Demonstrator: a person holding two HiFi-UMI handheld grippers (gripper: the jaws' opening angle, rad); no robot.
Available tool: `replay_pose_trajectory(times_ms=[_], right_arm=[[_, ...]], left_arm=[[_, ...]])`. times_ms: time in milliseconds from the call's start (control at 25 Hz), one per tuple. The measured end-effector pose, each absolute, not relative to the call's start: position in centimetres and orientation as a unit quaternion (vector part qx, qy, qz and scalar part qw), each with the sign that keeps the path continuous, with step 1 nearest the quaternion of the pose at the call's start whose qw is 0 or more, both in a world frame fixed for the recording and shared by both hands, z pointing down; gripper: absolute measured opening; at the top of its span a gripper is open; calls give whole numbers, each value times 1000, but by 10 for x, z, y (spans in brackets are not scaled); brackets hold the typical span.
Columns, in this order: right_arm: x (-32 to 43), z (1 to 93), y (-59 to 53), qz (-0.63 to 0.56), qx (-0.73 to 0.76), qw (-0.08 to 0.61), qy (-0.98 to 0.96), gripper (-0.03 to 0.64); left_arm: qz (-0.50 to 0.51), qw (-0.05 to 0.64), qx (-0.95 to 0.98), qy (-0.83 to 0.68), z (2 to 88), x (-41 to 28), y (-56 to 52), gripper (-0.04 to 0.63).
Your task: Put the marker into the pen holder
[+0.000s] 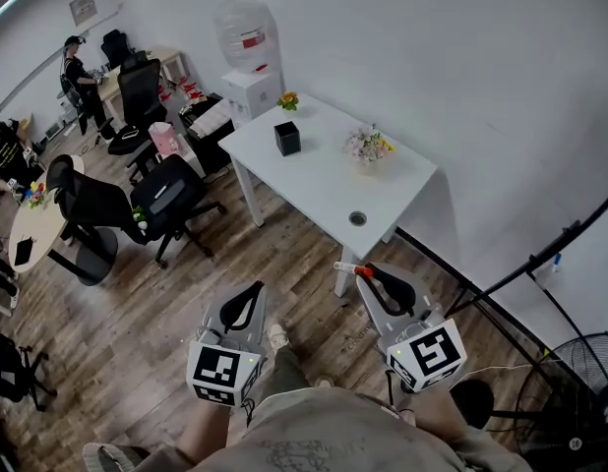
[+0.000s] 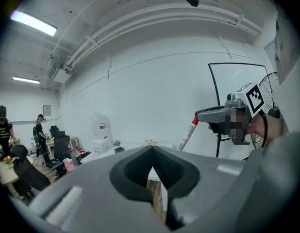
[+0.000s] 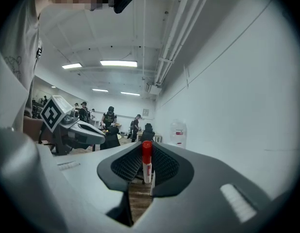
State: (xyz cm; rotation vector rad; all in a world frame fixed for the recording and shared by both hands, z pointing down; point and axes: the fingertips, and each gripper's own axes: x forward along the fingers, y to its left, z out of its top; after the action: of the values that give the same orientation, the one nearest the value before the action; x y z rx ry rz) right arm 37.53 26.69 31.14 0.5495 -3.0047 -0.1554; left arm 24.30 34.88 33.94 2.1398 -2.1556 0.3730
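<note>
- Now, my right gripper [image 1: 368, 272] has its jaws pressed onto the marker [image 1: 351, 267], pinching it close to the red cap, with the white barrel sticking out sideways toward my left.
- In the right gripper view, the marker stands upright between the ribbed pads [image 3: 164, 165], red cap on top.
- My left gripper [image 1: 256, 289] holds nothing. Its own view shows the two jaw tips meeting with only a narrow slit below them.
- Both grippers hang side by side over the wooden floor [image 1: 176, 303], near each other but not touching, in front of the person's torso.
- The black pen holder [image 1: 287, 138] sits upright on the white table [image 1: 324, 190], well apart from the marker.
- A pot of flowers [image 1: 367, 147] stands on the same table, to the right of the pen holder, and a smaller one [image 1: 287, 99] sits at the far corner.
- A water dispenser [image 1: 250, 62] stands against the wall beyond the table, and black office chairs [image 1: 161, 200] crowd the left side.
</note>
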Motion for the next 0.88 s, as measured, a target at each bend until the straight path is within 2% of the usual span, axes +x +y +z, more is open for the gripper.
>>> replay_pose_trajectory(times_ms=[280, 880], right_arm=[[326, 322, 230, -56, 176, 62, -981, 89], [162, 316, 113, -55, 190, 80, -977, 89]], left_arm=[[113, 52, 696, -708, 349, 193, 314, 0], [109, 54, 708, -696, 341, 25, 197, 0]])
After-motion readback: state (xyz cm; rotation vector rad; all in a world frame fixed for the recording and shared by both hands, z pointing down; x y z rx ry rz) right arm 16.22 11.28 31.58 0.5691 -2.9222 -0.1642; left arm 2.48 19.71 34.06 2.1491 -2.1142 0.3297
